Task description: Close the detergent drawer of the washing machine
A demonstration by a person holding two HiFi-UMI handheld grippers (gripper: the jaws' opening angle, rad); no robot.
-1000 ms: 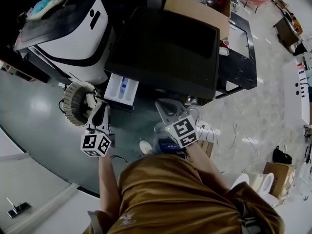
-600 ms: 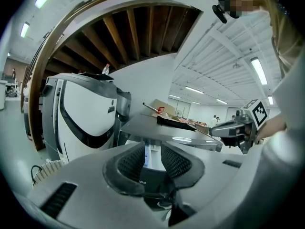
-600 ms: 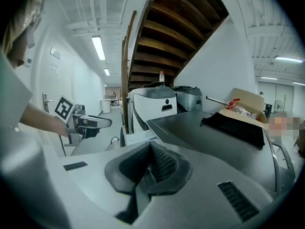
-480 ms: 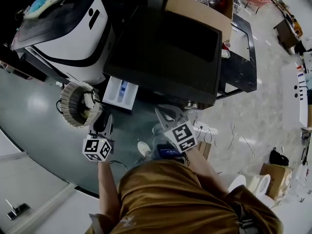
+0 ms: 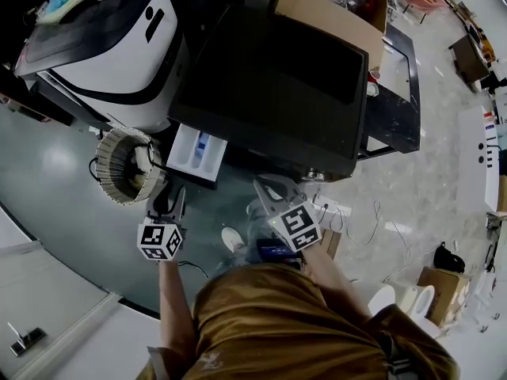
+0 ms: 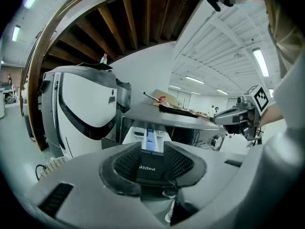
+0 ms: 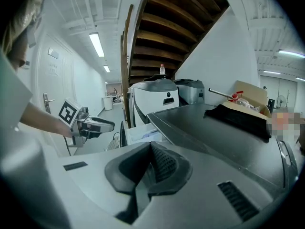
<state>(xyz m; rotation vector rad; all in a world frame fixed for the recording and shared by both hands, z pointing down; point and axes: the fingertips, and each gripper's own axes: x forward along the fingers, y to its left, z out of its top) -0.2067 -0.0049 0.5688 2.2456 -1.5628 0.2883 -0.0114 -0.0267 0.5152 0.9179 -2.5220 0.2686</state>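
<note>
Approach: left gripper, jaws just parting on nothing, sits six o'clock of the pulled-out detergent drawer; right gripper pinched together, empty; next, likely a push inward.

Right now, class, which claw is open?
The left claw: its jaws have just been opening and stand apart with nothing between them; the right claw's are together.

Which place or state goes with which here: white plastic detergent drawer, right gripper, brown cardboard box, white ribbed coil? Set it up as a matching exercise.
1. white plastic detergent drawer
2. right gripper
3. brown cardboard box
4. white ribbed coil

A. on the floor
B. pulled out
C. jaws together
D. at the far side of the dark washing machine top

Pairs: 1-B, 2-C, 3-D, 4-A
</note>
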